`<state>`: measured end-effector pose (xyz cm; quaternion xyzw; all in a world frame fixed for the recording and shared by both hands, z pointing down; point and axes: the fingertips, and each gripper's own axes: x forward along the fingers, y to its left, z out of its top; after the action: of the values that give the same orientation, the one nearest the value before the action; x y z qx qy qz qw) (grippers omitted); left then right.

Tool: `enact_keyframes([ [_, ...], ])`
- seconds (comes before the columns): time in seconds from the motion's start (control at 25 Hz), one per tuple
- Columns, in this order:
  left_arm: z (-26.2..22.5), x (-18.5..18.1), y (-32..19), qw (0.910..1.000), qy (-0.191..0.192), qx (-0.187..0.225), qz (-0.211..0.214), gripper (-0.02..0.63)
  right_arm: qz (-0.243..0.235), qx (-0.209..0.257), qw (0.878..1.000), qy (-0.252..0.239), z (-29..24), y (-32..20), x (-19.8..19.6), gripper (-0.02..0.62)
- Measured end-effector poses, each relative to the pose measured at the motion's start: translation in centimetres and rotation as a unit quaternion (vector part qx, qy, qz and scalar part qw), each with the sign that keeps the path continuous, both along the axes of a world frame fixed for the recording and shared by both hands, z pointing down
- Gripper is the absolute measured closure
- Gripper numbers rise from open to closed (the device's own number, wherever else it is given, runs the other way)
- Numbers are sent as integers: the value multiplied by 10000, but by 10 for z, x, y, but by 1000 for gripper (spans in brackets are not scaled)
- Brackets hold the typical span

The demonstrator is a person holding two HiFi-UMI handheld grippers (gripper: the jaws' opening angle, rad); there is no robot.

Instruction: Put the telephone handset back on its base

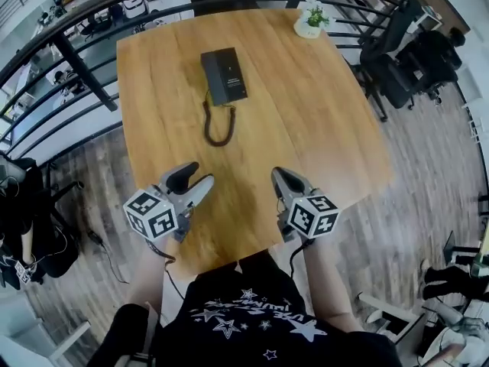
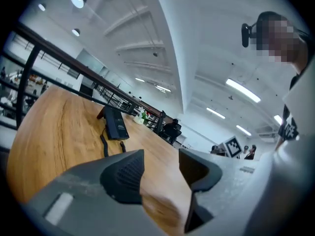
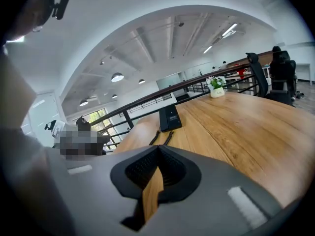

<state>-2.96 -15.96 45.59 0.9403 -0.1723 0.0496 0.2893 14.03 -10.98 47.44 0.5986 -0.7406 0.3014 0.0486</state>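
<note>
A black telephone (image 1: 223, 75) lies at the far middle of the wooden table (image 1: 328, 121); its handset seems to rest along the base's left side. Its coiled cord (image 1: 218, 125) loops toward me. Both grippers hover over the table's near edge, well short of the phone. My left gripper (image 1: 195, 179) is open with nothing between its fingers. My right gripper (image 1: 281, 176) is shut and empty. The left gripper view shows the phone (image 2: 115, 123) far beyond the open left gripper (image 2: 160, 168). In the right gripper view the phone (image 3: 170, 118) sits beyond the closed right gripper (image 3: 157, 154).
A small potted plant (image 1: 309, 20) stands at the table's far right corner. A black railing (image 1: 84, 67) runs behind and left of the table. Office chairs (image 1: 405, 60) stand to the right on the wooden floor.
</note>
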Motion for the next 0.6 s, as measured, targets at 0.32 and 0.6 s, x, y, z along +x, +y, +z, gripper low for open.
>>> enact_keyframes([
  [0.32,29,12,54,9989,-254,-239,313,465,138,-101,9995,-277,26,49,-9,595],
  [0.6,11,12,117,9993,-152,-153,309,474,-15,200,9994,-294,11,106,-32,595],
])
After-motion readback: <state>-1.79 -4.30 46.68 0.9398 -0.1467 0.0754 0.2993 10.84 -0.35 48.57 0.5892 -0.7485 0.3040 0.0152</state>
